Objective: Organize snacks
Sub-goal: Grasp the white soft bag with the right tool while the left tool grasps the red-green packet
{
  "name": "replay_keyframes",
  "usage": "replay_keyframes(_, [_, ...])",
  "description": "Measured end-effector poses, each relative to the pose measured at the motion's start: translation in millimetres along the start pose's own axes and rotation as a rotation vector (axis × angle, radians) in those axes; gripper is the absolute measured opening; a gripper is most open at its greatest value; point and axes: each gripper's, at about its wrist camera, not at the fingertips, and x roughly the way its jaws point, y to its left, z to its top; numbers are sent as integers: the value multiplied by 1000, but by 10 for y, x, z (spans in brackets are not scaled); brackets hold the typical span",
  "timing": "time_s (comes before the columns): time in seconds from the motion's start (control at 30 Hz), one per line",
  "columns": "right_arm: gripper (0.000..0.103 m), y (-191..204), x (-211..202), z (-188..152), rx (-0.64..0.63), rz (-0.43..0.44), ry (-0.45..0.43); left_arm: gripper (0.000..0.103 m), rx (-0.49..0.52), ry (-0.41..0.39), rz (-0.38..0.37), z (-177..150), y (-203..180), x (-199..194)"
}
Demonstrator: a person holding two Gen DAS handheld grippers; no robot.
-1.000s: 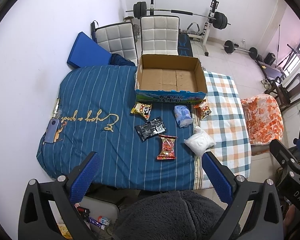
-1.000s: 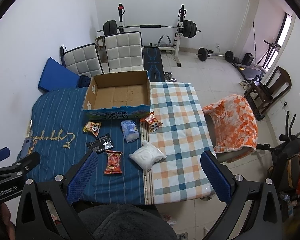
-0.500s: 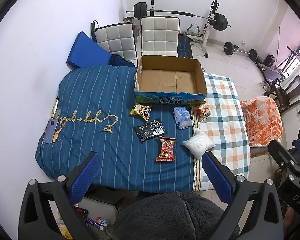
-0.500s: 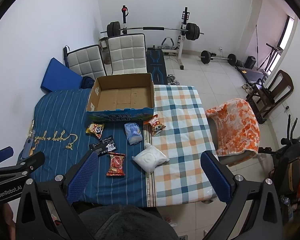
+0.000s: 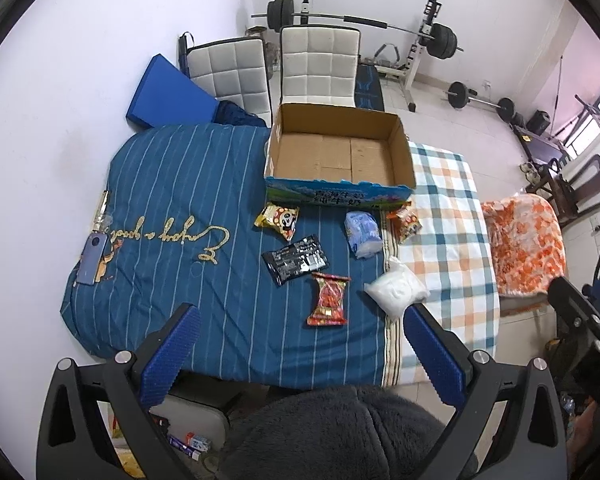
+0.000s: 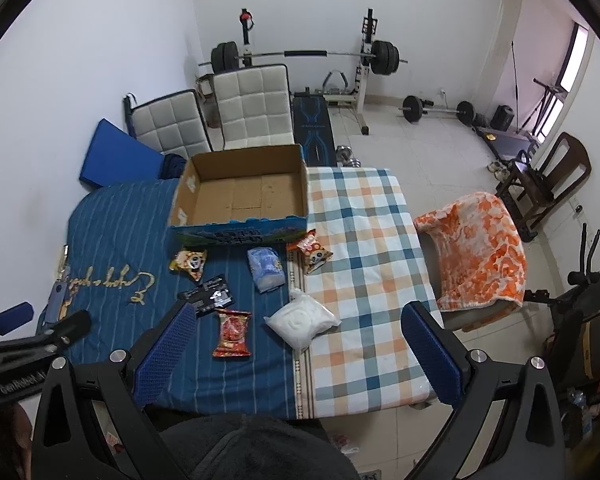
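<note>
From the left wrist camera, the left gripper (image 5: 300, 344) hangs with its blue pads spread wide and nothing between them, held above the near edge of the bed, while the open cardboard box (image 5: 338, 152) sits empty at the far side; just in front of the box lie a yellow panda packet (image 5: 277, 220), a pale blue packet (image 5: 363, 233) and an orange packet (image 5: 406, 222), with a black packet (image 5: 296, 258), a red packet (image 5: 329, 299) and a white bag (image 5: 396, 292) nearer still. From the right wrist camera, the right gripper (image 6: 298, 344) is likewise spread and empty, and the same cardboard box (image 6: 240, 194) stands beyond the six snacks, the white bag (image 6: 302, 322) and red packet (image 6: 232, 332) lying farthest from the box, well apart from its front wall.
</note>
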Motion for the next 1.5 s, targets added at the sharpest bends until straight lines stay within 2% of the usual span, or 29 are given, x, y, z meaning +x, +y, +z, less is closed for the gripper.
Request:
replay_keyframes(0.13, [103,-232,573,56,13,-29,88,103,-37,-12,22,148,76,287])
replay_keyframes(0.2, [103,-331,1050,28,-14,-20,165,103,-57,6,31,223,99,554])
replay_keyframes(0.3, [103,-422,1821,-112,-84,-52,300,103,-54,78,52,261,92,1076])
replay_keyframes(0.37, [103,-506,2402,-280,-67,-77,423,103,-47,138,74,225,62,1466])
replay_keyframes(0.47, [103,-666,3096,-536,98,-1,571,103,-52,269,93,94,22,2099])
replay_keyframes(0.53, [103,-715,3458,-680,206,18,622,103,-70,349,95,-29,17,2496])
replay_keyframes(0.73, [103,-695,4221,-995,587,97,702,103,-117,463,126,-253,-7,3224])
replay_keyframes(0.83, [103,-578,4451,-1028,661,113,724,102,-127,491,133,-293,-21,3444])
replay_keyframes(0.9, [101,-470,4555,-1018,626,80,748,102,-127,502,129,-304,-53,3534])
replay_keyframes(0.97, [91,-390,4639,-1018,545,20,788,102,-124,518,117,-319,-82,3614])
replay_keyframes(1.07, [85,-323,4614,-997,387,52,799,102,-109,541,98,-346,-138,3715])
replay_keyframes(1.13, [84,-265,4576,-984,218,47,814,102,-91,563,77,-374,-184,3787])
replay_keyframes(1.23, [83,-236,4493,-1027,2,-10,805,102,-68,598,48,-409,-284,3904])
replay_keyframes(1.3, [83,-226,4427,-1079,-90,-28,778,102,-44,623,27,-434,-365,4007])
replay_keyframes(1.37, [84,-211,4373,-1112,-121,-20,776,102,-13,646,23,-462,-453,4122])
replay_keyframes(1.4, [84,-211,4343,-1120,-117,-16,779,91,0,649,22,-468,-488,4171])
replay_keyframes(1.43, [84,-240,4306,-1184,-99,-10,780,69,11,649,21,-477,-513,4215])
replay_keyframes(1.47, [84,-282,4272,-1218,-61,3,782,61,19,641,24,-482,-532,4249])
replay_keyframes(1.5, [84,-330,4250,-1242,-20,14,786,47,23,636,25,-495,-543,4275])
